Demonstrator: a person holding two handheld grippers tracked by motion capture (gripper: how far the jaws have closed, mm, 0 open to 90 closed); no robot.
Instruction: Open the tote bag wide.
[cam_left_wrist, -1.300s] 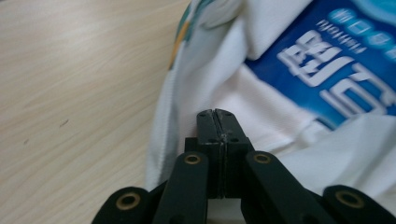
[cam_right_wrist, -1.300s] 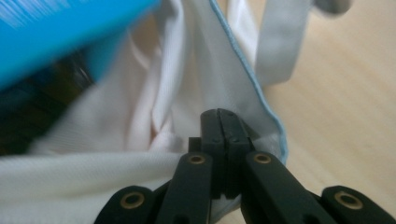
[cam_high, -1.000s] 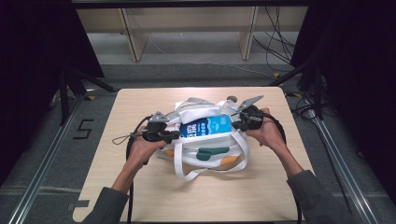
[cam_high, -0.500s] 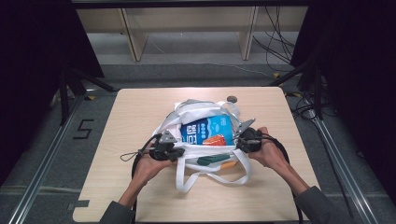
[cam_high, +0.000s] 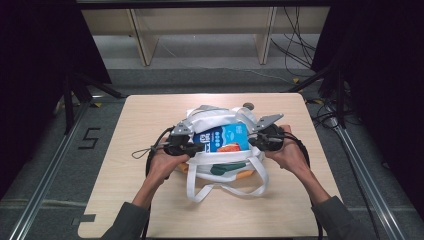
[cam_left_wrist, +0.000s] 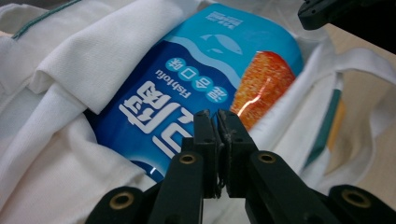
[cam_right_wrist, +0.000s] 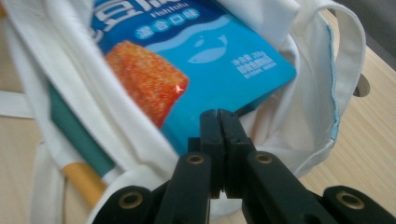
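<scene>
Centrally in the high view, a wooden table (cam_high: 140, 200) carries a white tote bag (cam_high: 220, 167), its handles looping toward the lower middle. Inside its open mouth lies a blue fish tofu packet (cam_high: 225, 137). At the bag's left rim sits the left gripper (cam_high: 197, 147), at its right rim the right gripper (cam_high: 255, 141); each has its jaws pressed together, apparently pinching the bag's cloth edge.

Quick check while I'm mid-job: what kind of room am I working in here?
Probably a lab or recording studio rather than a home. The light wooden table stands alone on a grey floor, between black curtains and metal rails, with loose cables trailing behind. A "5" is marked on the floor.
</scene>
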